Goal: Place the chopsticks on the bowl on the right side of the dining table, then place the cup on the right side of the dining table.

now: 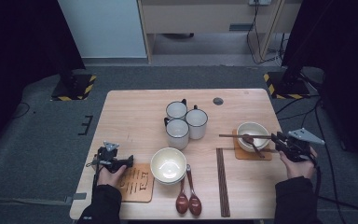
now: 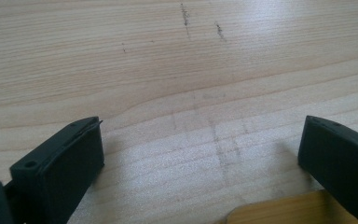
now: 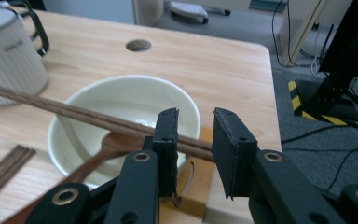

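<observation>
- Table (image 1: 135,112): left gripper (image 1: 129,161) rests low on it, jaws wide, nothing between them; a coaster (image 1: 137,185) corner lies just beside its right jaw.
- Bowl (image 3: 121,105): straight ahead of the right gripper (image 3: 195,135), on a second coaster (image 3: 200,186).
- Mugs (image 1: 185,122): beyond that bowl, well apart from the right gripper.
- Chopsticks (image 3: 84,116): laid across the bowl's rim, their near end between the right jaws, which stand narrowly apart; whether the pads touch them I cannot tell.
- Spoon (image 3: 109,144): inside the bowl, under the chopsticks.

Dark wooden chopsticks (image 3: 88,116) lying level across cream bowl (image 3: 121,100) rim.
</observation>
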The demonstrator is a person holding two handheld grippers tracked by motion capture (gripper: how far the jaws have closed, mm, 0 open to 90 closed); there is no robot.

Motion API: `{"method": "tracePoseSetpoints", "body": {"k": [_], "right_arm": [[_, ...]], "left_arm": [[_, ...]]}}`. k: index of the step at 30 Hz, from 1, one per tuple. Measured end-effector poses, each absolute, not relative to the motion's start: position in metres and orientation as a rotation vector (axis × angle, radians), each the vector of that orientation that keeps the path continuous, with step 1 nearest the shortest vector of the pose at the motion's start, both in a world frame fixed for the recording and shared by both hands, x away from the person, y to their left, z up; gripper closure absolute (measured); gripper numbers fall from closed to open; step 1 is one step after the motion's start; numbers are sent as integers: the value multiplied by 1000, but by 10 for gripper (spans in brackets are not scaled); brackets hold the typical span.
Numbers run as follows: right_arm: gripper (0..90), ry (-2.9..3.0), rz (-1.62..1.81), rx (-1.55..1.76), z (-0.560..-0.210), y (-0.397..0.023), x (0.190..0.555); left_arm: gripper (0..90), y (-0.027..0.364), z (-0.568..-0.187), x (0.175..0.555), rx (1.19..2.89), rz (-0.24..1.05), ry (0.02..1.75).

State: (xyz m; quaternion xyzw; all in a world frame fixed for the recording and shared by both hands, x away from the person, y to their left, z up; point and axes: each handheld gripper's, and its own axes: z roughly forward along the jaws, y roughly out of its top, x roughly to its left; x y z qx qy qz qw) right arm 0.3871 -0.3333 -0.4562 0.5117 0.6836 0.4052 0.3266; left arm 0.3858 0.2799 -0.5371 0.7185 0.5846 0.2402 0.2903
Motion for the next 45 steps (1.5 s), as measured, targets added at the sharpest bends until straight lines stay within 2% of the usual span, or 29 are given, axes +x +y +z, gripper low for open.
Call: {"method": "tracePoseSetpoints", "body": {"k": [9, 19, 26, 35, 45], "right_arm": [[635, 1790, 1165, 1280, -432, -333, 385], [462, 1814, 1284, 1224, -398, -319, 380], [373, 1873, 1291, 1189, -385, -302, 383], [324, 1928, 1267, 1148, -361, -281, 393], [324, 1916, 1256, 1130, -337, -249, 406]], "left_arm": [[0, 280, -537, 386, 1916, 641, 1559], [0, 280, -537, 386, 1917, 641, 1559], [0, 280, -537, 386, 1917, 640, 1559], [0, 280, -537, 386, 1917, 641, 1559], [0, 280, -537, 386, 1916, 641, 1559]]}}
